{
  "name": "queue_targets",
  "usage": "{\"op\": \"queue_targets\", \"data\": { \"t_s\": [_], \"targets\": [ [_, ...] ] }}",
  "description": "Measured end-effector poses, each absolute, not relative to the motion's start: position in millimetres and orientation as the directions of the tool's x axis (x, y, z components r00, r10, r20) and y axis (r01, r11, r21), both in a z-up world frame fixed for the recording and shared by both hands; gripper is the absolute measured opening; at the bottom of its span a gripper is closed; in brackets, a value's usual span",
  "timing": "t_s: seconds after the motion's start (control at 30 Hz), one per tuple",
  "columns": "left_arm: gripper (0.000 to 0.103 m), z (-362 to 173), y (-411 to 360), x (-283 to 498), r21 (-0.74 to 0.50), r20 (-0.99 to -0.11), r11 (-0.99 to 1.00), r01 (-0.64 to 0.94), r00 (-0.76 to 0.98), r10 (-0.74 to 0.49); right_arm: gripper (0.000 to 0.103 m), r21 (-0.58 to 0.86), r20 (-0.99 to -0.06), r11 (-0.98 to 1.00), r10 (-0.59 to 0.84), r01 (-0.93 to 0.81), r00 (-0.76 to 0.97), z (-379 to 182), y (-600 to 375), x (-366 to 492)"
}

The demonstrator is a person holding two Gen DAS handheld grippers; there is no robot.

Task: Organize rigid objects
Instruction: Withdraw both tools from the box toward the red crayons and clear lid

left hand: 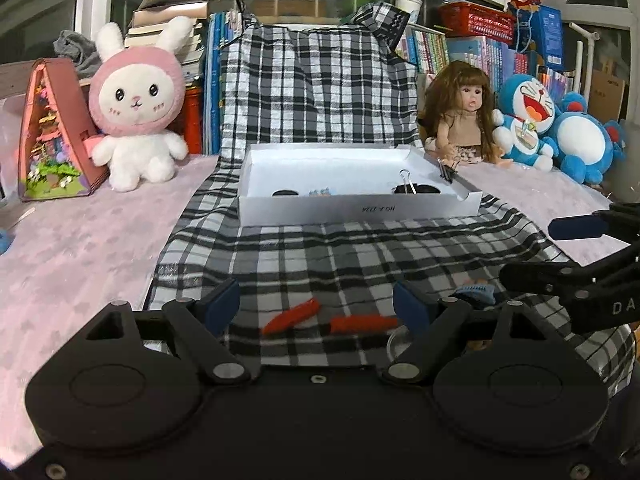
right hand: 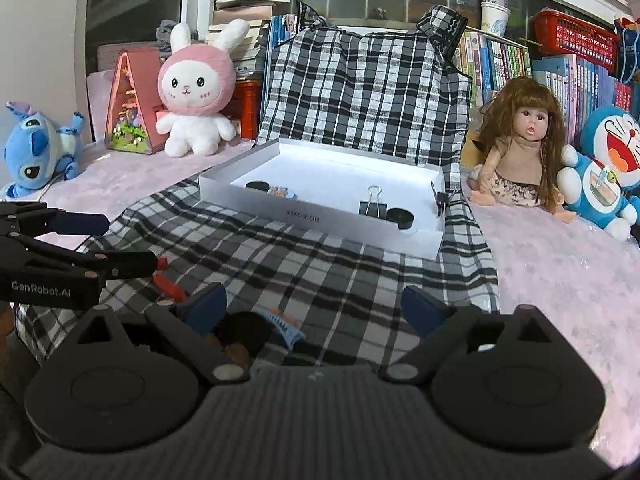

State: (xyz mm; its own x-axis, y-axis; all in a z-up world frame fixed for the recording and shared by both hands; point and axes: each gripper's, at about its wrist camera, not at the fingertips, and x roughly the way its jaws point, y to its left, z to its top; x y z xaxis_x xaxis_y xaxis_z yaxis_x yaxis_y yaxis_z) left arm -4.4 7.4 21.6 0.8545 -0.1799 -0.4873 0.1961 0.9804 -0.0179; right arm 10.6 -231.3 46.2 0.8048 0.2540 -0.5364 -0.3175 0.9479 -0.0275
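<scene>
Inside the white box (right hand: 320, 216) we see a binder clip (right hand: 373, 206) and black round pieces (right hand: 399, 217); two orange clips (left hand: 291, 315) lie on checked cloth (left hand: 360, 252) between our spread left gripper (left hand: 316, 306), right gripper (right hand: 314, 306) spread too.

A black-and-white plaid cloth (left hand: 360, 256) lies under the white box (left hand: 356, 208). Near the box on that cloth lie two orange-red pieces (left hand: 292, 315). Left of the box sits a pink-and-white rabbit plush (left hand: 138, 108).
</scene>
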Motion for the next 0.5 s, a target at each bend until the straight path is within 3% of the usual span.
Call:
{"op": "queue_targets", "data": {
  "t_s": [0.5],
  "targets": [
    [0.077, 8, 8, -34, -0.054, -0.494, 0.981, 0.189, 0.848, -0.191, 0.098, -0.023, -0.545, 0.944, 0.264, -0.330, 0.795, 29, -223, -12]
  ]
}}
